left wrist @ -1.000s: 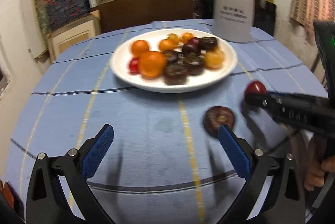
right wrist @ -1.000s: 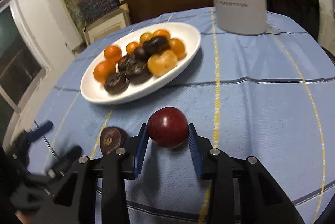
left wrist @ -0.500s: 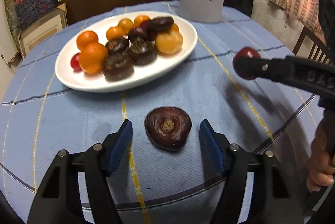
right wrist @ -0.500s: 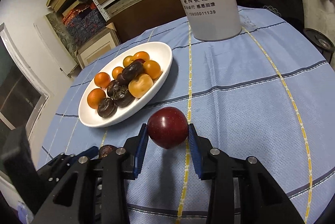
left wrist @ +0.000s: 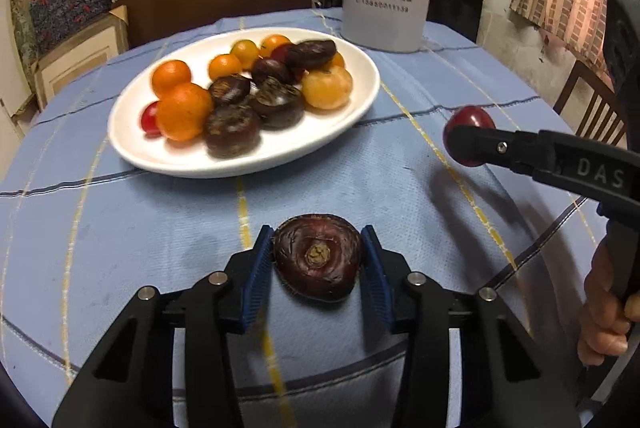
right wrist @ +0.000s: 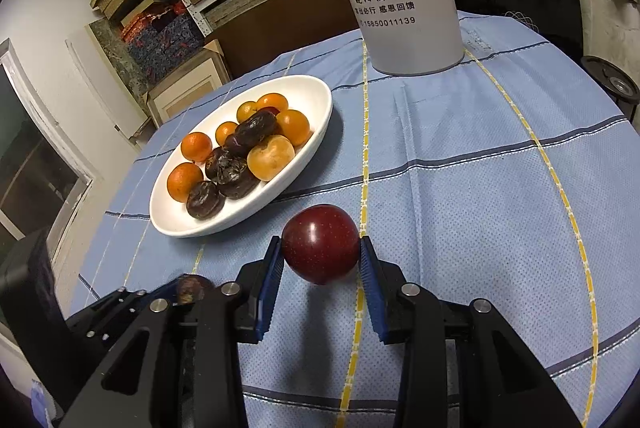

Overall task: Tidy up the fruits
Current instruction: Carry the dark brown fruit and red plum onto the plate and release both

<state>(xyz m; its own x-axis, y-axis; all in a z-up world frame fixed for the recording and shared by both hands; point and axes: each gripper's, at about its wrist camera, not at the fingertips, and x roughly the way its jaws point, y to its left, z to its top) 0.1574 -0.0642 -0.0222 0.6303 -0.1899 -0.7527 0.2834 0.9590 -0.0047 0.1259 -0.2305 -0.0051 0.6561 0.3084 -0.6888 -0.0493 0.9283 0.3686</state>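
Since the earlier frames the left gripper (left wrist: 317, 255) has slid in over the dark brown, flattened, wrinkled fruit (left wrist: 317, 257) lying on the cloth, and its jaws have just been closing: both blue pads (left wrist: 259, 270) now sit against the fruit's sides. That fruit rests on the round table's pale blue cloth with yellow and dark stripes (right wrist: 460, 188), near the front of the white oval ceramic plate (left wrist: 132, 144). At the far edge stands a tall white plastic spray bottle with printed characters (right wrist: 404, 8). The plate carries orange round fruits (left wrist: 184, 110), more dark wrinkled ones and a small red one. To the plate's right, the right gripper (right wrist: 321, 258) stands clamped narrowly on a glossy dark red round plum (right wrist: 321, 243), held clear above the cloth. A hand (left wrist: 606, 312) grips its handle.
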